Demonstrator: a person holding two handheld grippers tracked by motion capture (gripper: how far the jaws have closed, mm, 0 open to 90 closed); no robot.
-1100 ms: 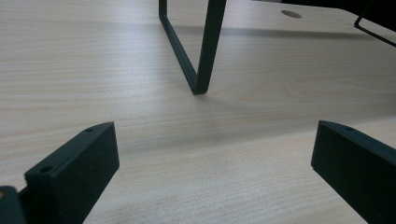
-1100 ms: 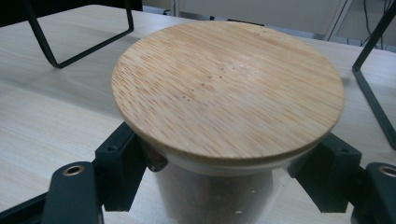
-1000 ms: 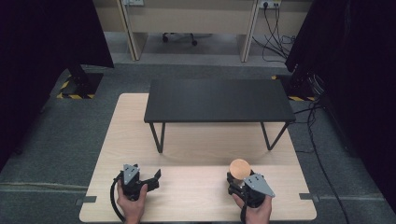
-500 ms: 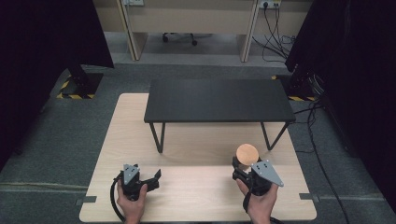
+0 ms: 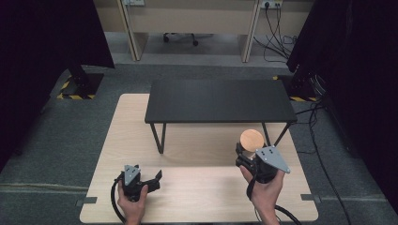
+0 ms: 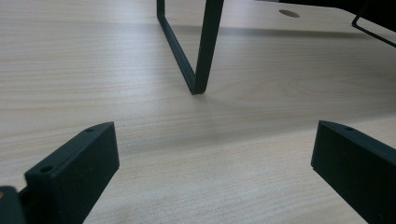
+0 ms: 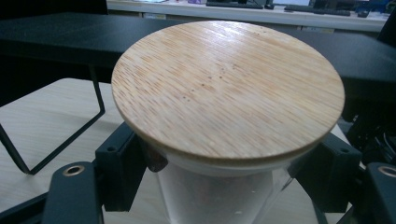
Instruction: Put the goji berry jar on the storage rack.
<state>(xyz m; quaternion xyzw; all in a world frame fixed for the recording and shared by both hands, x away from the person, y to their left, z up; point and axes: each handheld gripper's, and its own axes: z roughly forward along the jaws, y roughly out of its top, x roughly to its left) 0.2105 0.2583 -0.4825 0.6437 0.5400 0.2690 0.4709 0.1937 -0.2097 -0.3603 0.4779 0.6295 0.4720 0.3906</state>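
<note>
The jar (image 5: 252, 143) has been carried farther, toward the black stand (image 5: 220, 101), clamped in the right gripper (image 5: 248, 154); the left gripper (image 5: 152, 180) is held wide open.

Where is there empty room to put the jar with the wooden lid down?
The black shelf top is bare from end to end. The wooden table is also bare between the left tongs and the right tongs, which grip the jar. Under the shelf is free too, but its legs crowd the sides.
</note>
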